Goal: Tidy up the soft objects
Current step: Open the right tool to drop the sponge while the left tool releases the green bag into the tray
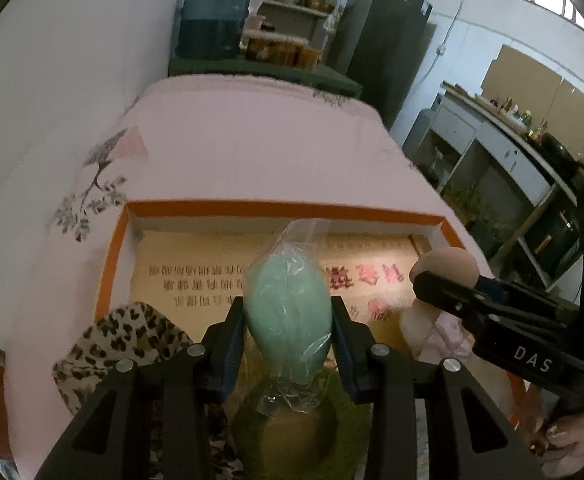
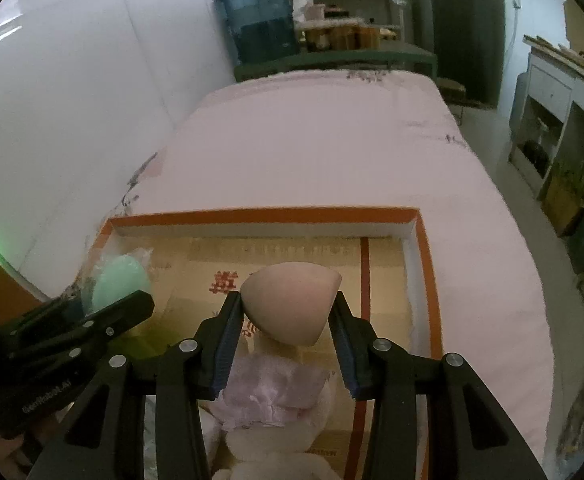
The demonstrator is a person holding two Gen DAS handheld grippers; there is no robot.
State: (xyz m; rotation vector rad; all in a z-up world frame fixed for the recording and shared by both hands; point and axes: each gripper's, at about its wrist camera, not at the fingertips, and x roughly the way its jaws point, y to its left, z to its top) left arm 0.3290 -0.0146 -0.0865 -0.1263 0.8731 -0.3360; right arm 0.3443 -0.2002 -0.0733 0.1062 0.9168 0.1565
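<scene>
My left gripper (image 1: 288, 320) is shut on a mint-green egg-shaped sponge (image 1: 288, 316) wrapped in clear plastic, held over the orange-rimmed cardboard box (image 1: 276, 210). My right gripper (image 2: 288, 312) is shut on a beige teardrop sponge (image 2: 292, 304), also above the box (image 2: 268, 216). In the left wrist view the right gripper (image 1: 423, 280) with the beige sponge (image 1: 445, 264) is at the right. In the right wrist view the left gripper (image 2: 104, 300) and the green sponge (image 2: 118, 284) appear at the left.
Inside the box lie a leopard-print cloth (image 1: 132, 340), a green ring-shaped thing (image 1: 292, 440) and a pale pink plush toy (image 2: 276, 400). The box rests on a pink bedspread (image 2: 331, 140) beside a white wall. A blue water jug (image 2: 260, 20) and shelves stand beyond the bed.
</scene>
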